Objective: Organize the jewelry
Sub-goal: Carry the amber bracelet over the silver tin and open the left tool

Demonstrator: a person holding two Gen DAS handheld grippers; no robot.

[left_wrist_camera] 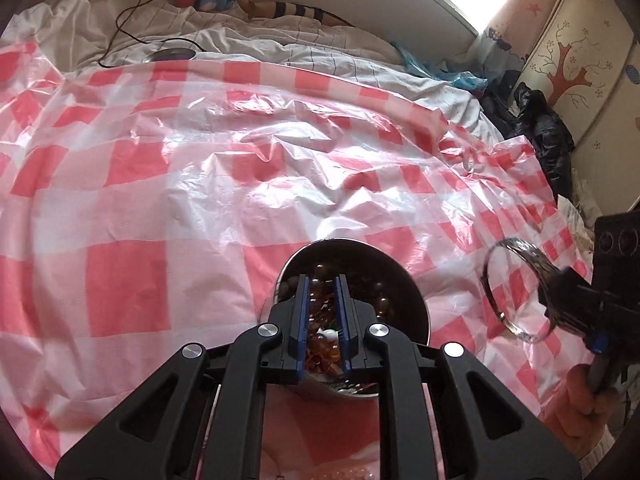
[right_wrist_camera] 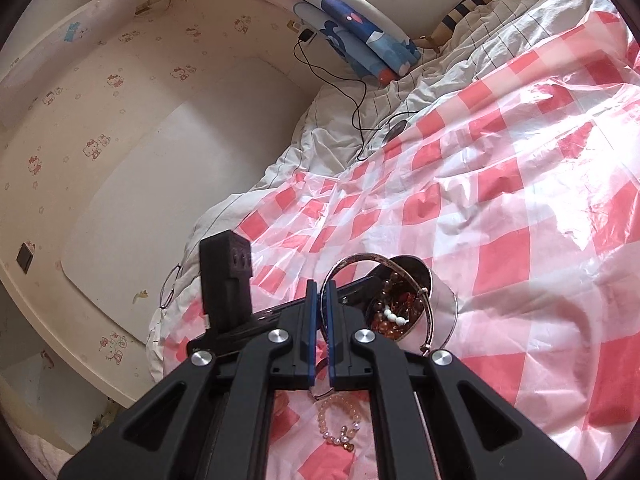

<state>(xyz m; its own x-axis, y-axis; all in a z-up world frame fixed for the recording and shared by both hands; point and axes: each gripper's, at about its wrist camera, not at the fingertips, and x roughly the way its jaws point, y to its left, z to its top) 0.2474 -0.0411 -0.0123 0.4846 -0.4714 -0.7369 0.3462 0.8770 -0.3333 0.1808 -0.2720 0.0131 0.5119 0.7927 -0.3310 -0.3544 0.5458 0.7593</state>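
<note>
A shiny metal bowl (left_wrist_camera: 404, 292) holding amber and brown beaded jewelry sits on the red-and-white checked plastic sheet; it also shows in the right wrist view (right_wrist_camera: 442, 300). My left gripper (left_wrist_camera: 323, 280) is shut on the bowl's near rim. My right gripper (right_wrist_camera: 320, 286) is shut on a thin silver bangle (right_wrist_camera: 430, 312) that arcs over the bowl; the bangle also shows in the left wrist view (left_wrist_camera: 520, 250) at the right. A pale pink bead bracelet (right_wrist_camera: 340, 420) lies on the sheet beneath my right gripper.
The checked sheet (left_wrist_camera: 160, 184) covers a rumpled white duvet (left_wrist_camera: 224, 36) on a bed. A black cable (right_wrist_camera: 356, 100) and a dark round device (left_wrist_camera: 170, 55) lie at the far side. Dark clothing (left_wrist_camera: 544, 128) is piled by a wardrobe. Wire-rimmed glasses (right_wrist_camera: 170, 286) hang at the bed's edge.
</note>
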